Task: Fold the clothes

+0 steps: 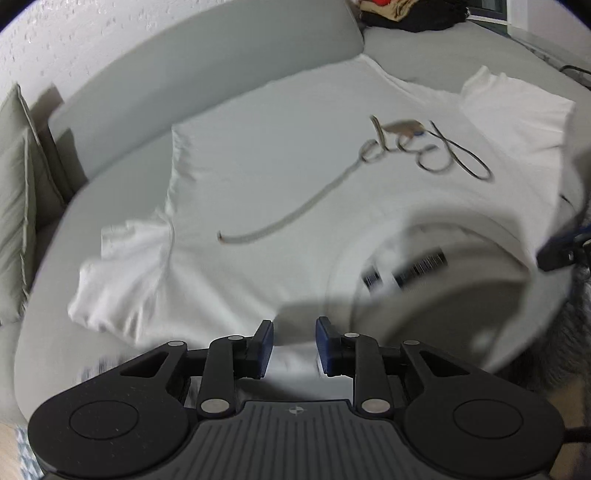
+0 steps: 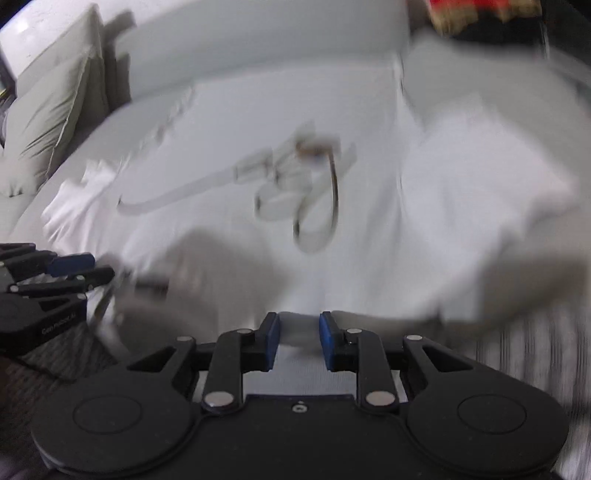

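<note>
left wrist view: a white t-shirt [image 1: 295, 192] is seen spread flat on a grey sofa seat [image 1: 44, 332], collar end nearest the camera, with 1 short sleeve [image 1: 122, 273] out to the left and the other [image 1: 517, 107] at the upper right. a line-drawn print [image 1: 406, 147] is shown across the chest, and a barcode label [image 1: 406, 271] lies inside the neck opening. the left gripper [image 1: 294, 345] is held at the near edge of the shirt, its blue-padded jaws apart with nothing between them. a pile of dark and tan clothes [image 1: 410, 13] is seen at the far end of the seat, and a grey cushion [image 1: 16, 206] at the left edge.

right wrist view: heavily blurred. the right gripper [image 2: 299, 341] is held over the near edge of the same shirt, jaws likewise parted and empty. the left gripper is seen at the left margin, beside the collar.
</note>
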### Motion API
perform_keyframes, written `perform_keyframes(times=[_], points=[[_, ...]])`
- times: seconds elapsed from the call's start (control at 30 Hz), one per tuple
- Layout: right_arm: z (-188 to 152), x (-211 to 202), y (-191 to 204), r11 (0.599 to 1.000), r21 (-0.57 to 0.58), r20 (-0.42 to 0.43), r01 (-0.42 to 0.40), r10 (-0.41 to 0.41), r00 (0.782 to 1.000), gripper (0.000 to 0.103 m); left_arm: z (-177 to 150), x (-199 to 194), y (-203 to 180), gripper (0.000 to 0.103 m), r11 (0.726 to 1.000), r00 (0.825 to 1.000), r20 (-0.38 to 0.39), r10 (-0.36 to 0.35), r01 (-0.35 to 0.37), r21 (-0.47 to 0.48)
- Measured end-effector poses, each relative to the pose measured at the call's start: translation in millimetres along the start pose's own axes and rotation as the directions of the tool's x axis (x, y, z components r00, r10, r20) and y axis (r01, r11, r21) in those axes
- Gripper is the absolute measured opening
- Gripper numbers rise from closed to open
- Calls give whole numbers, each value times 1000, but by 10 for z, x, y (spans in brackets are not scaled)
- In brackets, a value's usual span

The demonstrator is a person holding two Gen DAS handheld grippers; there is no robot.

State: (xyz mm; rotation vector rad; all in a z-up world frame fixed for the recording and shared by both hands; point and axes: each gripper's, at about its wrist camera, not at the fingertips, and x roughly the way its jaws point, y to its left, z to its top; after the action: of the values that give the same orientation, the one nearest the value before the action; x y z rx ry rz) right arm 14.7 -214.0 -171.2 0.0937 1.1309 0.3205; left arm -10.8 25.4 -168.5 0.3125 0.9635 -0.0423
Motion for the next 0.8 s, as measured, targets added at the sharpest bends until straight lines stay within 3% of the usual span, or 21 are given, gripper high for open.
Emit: perform_keyframes(times=[0.07, 0.17, 0.2, 0.3, 0.4, 0.47, 0.53, 0.63, 0.8], points=[[-61, -37, -145, 995, 91, -41, -33, 37, 998, 22, 27, -82, 93, 29, 998, 1000, 13, -20, 21, -65], [-11, -309, -327, 983, 157, 120, -89, 71, 990, 23, 134, -213, 238, 36, 988, 997, 69, -29, 39, -151], [37, -426, -397, 978, 177, 189, -108, 74, 979, 29, 189, -241, 283, 40, 985, 996, 85, -19, 34, -170], [216, -715, -698, 948, 275, 360, -161, 53, 932, 51, 320, -274, 370, 41, 975, 995, 101, 13, 10, -221], [277, -843, -1134, 886, 429, 429, -173, -31, 903, 54, 319, -241, 378, 41, 966, 996, 91, -1, 24, -259], [279, -832, -1441, 827, 532, 440, -183, -85, 894, 53, 288, -215, 350, 41, 963, 997, 76, -10, 30, -267], [261, -756, -1716, 757, 626, 418, -185, -126, 900, 46, 246, -187, 310, 41, 964, 998, 56, -14, 29, -263], [248, -631, -1977, 685, 697, 399, -215, -121, 909, 42, 205, -166, 285, 41, 964, 999, 42, -17, 27, -266], [343, -431, -2029, 684, 690, 405, -237, -93, 910, 38, 203, -152, 314, 41, 959, 999, 40, -15, 26, -283]])
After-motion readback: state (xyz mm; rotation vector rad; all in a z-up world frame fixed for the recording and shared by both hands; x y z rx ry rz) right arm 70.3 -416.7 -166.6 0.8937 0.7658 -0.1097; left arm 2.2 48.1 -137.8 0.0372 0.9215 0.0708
